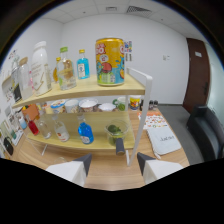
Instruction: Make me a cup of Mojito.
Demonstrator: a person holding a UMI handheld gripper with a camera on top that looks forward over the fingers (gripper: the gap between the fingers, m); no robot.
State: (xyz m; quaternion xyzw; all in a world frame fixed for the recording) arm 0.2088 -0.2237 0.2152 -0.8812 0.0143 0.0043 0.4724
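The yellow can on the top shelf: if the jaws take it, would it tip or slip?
The yellow can is tall and stands near the top shelf edge, so a push may tip it. Its smooth round wall looks slippery. The gripper is open, well short of it.

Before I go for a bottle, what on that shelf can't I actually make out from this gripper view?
- Top-shelf bottles: labels too small to read.
- Yellow can: print blurred.
- Bowl of greens: contents too small to identify.
- Lower-shelf cups: contents hidden by their rims.
- Hand-held gripper: open, holding nothing.
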